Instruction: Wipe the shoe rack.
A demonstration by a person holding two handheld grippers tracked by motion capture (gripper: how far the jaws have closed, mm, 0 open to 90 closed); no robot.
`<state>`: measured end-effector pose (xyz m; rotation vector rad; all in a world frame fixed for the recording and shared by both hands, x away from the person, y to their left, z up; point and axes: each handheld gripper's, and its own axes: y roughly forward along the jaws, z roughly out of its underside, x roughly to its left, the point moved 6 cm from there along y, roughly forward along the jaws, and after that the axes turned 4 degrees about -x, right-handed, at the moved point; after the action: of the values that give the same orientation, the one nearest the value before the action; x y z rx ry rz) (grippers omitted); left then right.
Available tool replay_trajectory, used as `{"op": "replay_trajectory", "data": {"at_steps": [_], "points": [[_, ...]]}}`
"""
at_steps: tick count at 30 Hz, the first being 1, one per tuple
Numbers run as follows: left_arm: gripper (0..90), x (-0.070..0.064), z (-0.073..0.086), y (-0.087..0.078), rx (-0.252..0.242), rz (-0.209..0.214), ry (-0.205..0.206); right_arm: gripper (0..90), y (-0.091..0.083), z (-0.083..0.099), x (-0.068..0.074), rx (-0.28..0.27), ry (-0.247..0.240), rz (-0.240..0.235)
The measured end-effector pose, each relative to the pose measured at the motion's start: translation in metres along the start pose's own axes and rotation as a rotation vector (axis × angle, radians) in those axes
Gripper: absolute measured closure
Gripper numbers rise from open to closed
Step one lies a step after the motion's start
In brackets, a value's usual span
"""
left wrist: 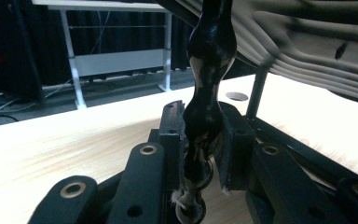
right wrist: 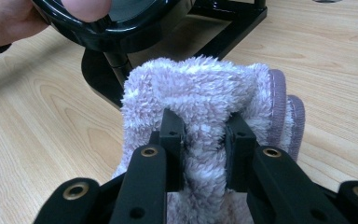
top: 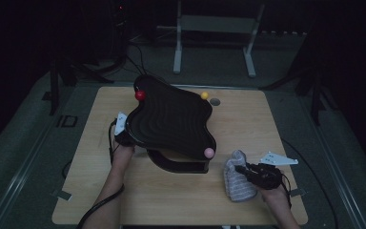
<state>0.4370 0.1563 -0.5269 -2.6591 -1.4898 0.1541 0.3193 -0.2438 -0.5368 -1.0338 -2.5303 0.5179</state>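
A glossy black wavy tray (top: pixel 171 121) with ridged top stands on a black stand (top: pixel 178 163) at the table's middle. It carries a red ball (top: pixel 140 95), a yellow ball (top: pixel 204 95) and a pink ball (top: pixel 209 152) at its corners. My left gripper (top: pixel 122 136) is shut on the tray's left rim (left wrist: pixel 208 84), which runs up between the jaws. My right gripper (top: pixel 242 169) is shut on a fluffy pale pink cloth (right wrist: pixel 205 107), bunched on the table right of the stand; the same cloth (top: pixel 238 179) appears in the high view.
The wooden table (top: pixel 181 205) has bare surface in front and at the left. A small grey disc (top: pixel 215 101) lies near the far edge by the yellow ball. A white frame (top: pixel 214 33) stands on the floor beyond.
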Motion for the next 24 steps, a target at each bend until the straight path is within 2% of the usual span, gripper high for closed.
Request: {"op": "replay_trajectory", "data": {"at_steps": [12,18,24], "points": [[74.7,-0.008,0.004,-0.025,0.003,0.018,0.023,74.1,-0.003,-0.003,0.001,-0.009,-0.008,0.002],[74.7,-0.014,0.007,-0.039,-0.016,0.047,0.000,74.1,-0.002,-0.003,0.002,-0.004,-0.010,0.001],[74.8,-0.020,0.009,-0.049,-0.016,0.064,0.009,74.1,-0.005,-0.006,0.001,-0.013,-0.012,0.006]]}}
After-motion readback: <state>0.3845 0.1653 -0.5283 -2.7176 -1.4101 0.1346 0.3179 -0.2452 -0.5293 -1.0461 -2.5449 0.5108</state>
